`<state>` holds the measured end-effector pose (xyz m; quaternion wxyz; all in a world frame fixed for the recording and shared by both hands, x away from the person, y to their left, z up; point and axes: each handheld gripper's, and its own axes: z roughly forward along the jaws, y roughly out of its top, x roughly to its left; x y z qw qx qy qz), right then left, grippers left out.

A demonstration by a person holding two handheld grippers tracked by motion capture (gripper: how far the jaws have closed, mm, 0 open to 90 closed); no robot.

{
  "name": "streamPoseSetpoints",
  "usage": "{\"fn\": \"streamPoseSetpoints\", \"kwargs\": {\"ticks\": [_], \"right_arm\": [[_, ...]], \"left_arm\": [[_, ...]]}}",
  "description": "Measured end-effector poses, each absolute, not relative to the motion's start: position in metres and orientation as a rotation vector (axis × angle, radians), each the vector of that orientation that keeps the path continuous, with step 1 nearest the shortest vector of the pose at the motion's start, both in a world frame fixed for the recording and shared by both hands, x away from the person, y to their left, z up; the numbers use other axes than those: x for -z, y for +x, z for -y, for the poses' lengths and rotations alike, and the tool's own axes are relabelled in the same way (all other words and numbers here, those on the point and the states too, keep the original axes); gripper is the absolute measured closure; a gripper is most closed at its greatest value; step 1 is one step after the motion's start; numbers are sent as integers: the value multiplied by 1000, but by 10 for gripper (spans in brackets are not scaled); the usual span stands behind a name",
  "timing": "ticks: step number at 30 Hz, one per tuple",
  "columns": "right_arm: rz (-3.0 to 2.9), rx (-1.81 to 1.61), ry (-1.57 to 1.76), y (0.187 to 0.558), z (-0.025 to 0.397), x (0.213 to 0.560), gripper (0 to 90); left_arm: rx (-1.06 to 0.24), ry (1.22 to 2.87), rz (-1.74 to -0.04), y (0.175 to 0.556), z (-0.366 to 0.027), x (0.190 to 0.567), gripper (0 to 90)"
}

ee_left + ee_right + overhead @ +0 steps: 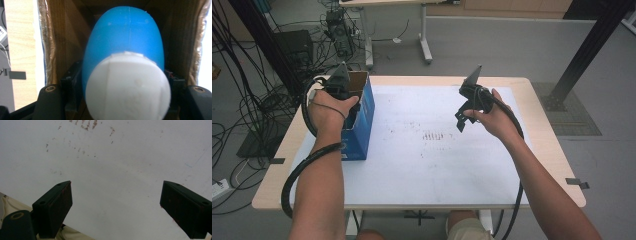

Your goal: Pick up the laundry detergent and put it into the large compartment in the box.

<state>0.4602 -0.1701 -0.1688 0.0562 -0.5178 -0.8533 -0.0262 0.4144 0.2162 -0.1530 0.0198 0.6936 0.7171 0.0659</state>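
The left hand-held gripper (125, 100) pinches a blue bottle (125, 37) with a white cap inside the box (359, 115) at the surface's (437, 165) left edge, its lower end hidden. The right hand-held gripper (116, 207), jaws spread, hangs over open white surface.

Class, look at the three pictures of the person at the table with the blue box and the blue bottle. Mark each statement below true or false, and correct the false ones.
1. The left hand-held gripper grips a blue bottle with a white cap. True.
2. The bottle lies on the white mat. False: it is inside the blue box.
3. The right hand-held gripper is shut on a cloth. False: its jaws stand wide apart, holding nothing.
4. The box stands at the table's left side. True.
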Motion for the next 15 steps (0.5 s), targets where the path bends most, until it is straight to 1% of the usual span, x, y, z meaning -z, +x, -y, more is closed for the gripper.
{"fn": "streamPoseSetpoints", "kwargs": {"ticks": [15], "right_arm": [[2605,91,-1564,455,163,162,107]], "left_arm": [[-210,2149,-2185,403,-217,129,309]]}}
